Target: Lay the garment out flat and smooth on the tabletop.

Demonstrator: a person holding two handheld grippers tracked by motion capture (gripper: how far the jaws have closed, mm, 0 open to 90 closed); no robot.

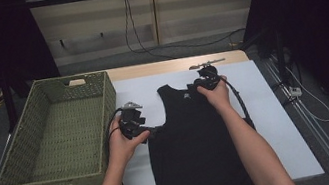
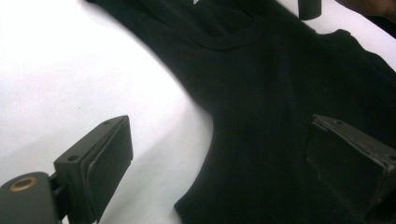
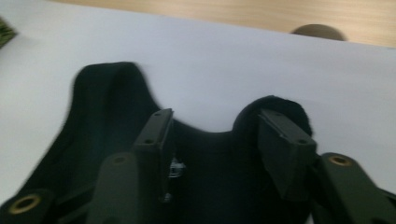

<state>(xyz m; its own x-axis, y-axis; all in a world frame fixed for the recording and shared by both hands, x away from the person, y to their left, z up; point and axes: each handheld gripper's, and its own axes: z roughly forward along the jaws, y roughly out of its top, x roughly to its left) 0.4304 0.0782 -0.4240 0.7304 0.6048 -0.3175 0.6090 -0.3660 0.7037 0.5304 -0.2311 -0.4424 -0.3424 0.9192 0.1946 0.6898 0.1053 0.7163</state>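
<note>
A black top [image 1: 195, 153] lies flat on the white sheet [image 1: 276, 104] that covers the table [image 1: 173, 65]; its hem reaches the near edge of the sheet and its two shoulder straps point away from the person. Everything else is placed here by that top.

Nearest, the person's forearms come in over and beside the top's lower half. The left hand [image 1: 123, 145] holds the left tool [image 1: 153, 133] at the top's left side, at the armhole. In the left gripper view its jaws stand wide apart: one pad [image 2: 105, 163] hangs over bare white sheet, the other [image 2: 348, 163] over the black cloth, and the top's side edge [image 2: 205, 154] runs between them. The pads press on nothing, so this tool is released.

Left of the top, a woven green basket [image 1: 102, 128] stands partly on the sheet.

Farther along, at the top's right shoulder strap, the right hand [image 1: 217, 95] holds the right tool [image 1: 202, 85]. In the right gripper view its jaws are half closed and straddle the neckline: the strap [image 3: 280, 105] lies against one jaw, and a small white label [image 3: 175, 168] shows by the other. The view is blurred, and I cannot tell whether the pads actually pinch the cloth.

Beyond the top, bare wood of the table shows past the sheet's far edge.
</note>
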